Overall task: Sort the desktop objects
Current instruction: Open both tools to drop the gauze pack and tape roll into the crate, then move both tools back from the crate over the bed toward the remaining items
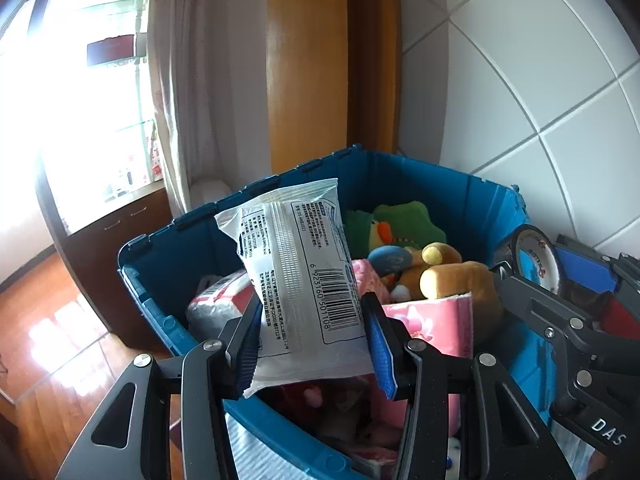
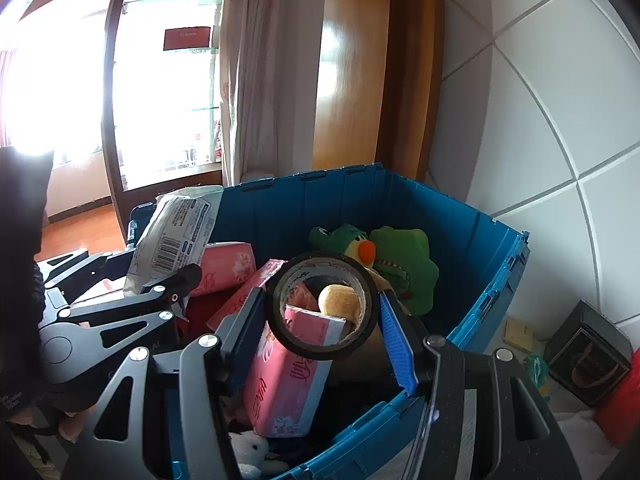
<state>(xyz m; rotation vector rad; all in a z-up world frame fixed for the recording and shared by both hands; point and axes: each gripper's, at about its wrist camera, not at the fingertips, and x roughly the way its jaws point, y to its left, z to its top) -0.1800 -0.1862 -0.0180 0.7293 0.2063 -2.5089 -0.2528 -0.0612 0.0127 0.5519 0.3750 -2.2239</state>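
Blue-padded hand-held grippers [image 1: 312, 344] [image 2: 324, 320] tilted over bin [image 1: 420, 184]

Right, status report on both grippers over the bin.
Left hand-held gripper shut on white packet. Right hand-held gripper shut on tape roll. Both above blue bin, already crowded with toys and tissue packs.

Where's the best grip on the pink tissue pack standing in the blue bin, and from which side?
Take the pink tissue pack by its raised top end, from above, pads on its two broad flat faces. It stands tilted in the blue bin, with other packs and plush toys crowding its lower part.
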